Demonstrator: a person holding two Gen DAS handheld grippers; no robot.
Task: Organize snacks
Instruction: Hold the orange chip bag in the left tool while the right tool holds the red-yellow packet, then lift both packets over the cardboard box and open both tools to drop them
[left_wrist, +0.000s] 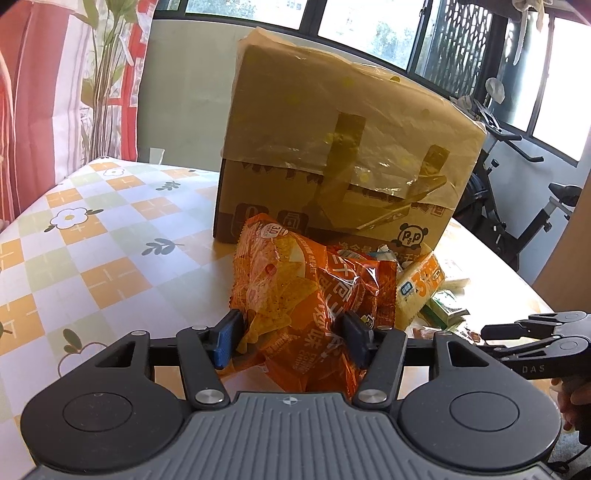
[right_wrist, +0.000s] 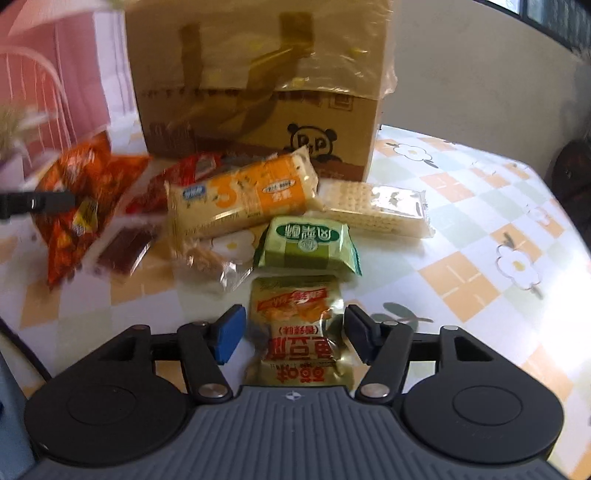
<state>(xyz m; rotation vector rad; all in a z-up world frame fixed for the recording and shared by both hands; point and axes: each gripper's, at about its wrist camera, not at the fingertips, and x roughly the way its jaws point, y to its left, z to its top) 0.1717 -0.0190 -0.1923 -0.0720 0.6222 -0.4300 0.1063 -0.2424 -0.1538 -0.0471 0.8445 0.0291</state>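
An orange corn-chip bag (left_wrist: 291, 295) stands between the blue pads of my left gripper (left_wrist: 291, 332), which is shut on it and pinches its crinkled middle. In the right wrist view the same bag (right_wrist: 85, 192) shows at the far left with a black finger across it. A gold and red snack packet (right_wrist: 299, 354) lies flat on the table between the fingers of my right gripper (right_wrist: 295, 314), which is open with a gap on each side. The right gripper (left_wrist: 487, 334) also reaches in low from the right in the left wrist view.
A taped cardboard box (right_wrist: 258, 74) stands behind the pile. In front of it lie a yellow-orange cracker pack (right_wrist: 240, 195), a clear cracker pack (right_wrist: 376, 210), a green packet (right_wrist: 306, 240), red packets (right_wrist: 192, 170) and a brown bar (right_wrist: 125, 247). A floral checked tablecloth (left_wrist: 92, 240) covers the table.
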